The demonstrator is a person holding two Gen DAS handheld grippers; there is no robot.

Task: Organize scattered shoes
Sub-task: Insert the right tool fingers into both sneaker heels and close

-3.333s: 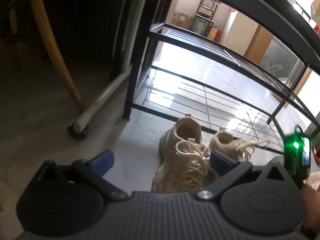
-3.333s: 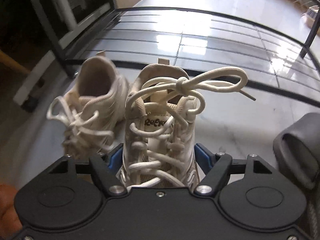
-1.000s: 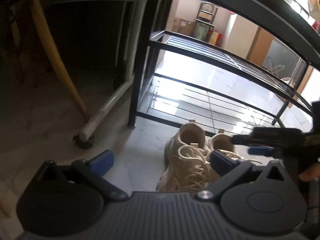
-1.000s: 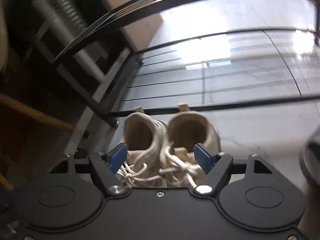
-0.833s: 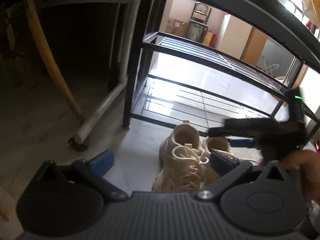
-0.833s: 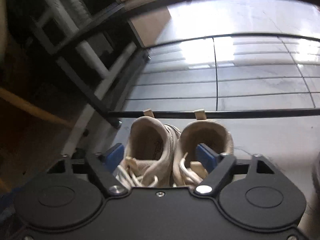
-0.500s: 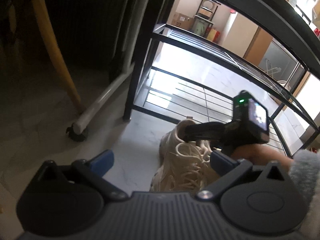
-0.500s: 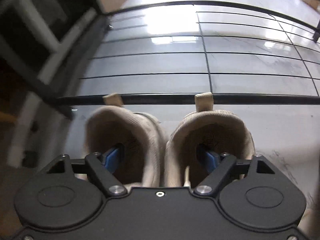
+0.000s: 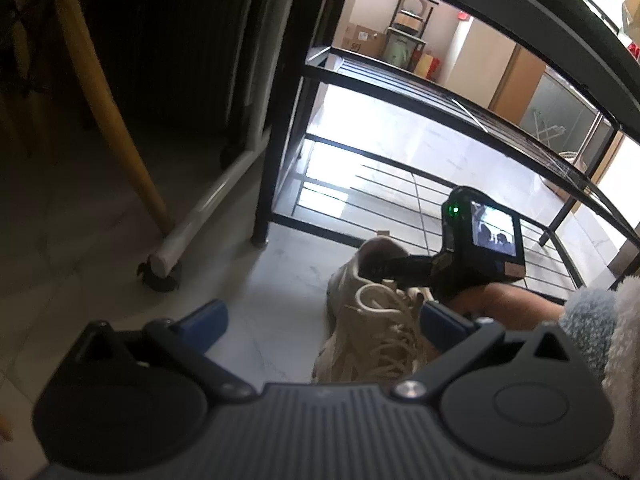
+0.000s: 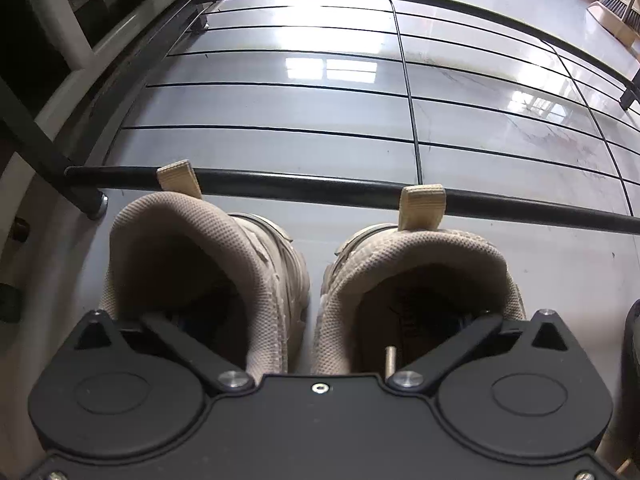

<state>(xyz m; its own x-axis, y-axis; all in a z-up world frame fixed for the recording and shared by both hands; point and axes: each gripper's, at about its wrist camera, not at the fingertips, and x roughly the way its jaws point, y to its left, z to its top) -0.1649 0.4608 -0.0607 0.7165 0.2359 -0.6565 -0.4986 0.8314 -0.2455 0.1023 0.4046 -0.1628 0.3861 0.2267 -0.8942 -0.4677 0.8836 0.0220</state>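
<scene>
A: Sneakers first, from the left: why do they sit like that?

B: The left sneaker (image 10: 208,272) and the right sneaker (image 10: 424,280) stand side by side on the pale floor (image 10: 560,264), heels toward the black front bar (image 10: 320,188) of the shoe rack (image 9: 420,92), pull tabs almost at it. Paired up, I'd judge, so both can be lifted at once onto a shelf.

A: And the right gripper (image 10: 316,330)?

B: It points steeply down with one finger inside each shoe opening, so the two inner collar walls lie between the fingers. Its jaws are opening, and nothing is pressed yet; spreading wide looks like the way to straddle both collars before pinching them together.

A: Left gripper (image 9: 320,318)?

B: Released, blue pads wide apart, nothing between them but floor and the left sneaker's laces further off. It hangs back near the shoes, apparently just waiting.

A: Anything further right?

B: A dark rounded object (image 10: 632,344) at the edge of the right wrist view; I can't tell what it is
</scene>
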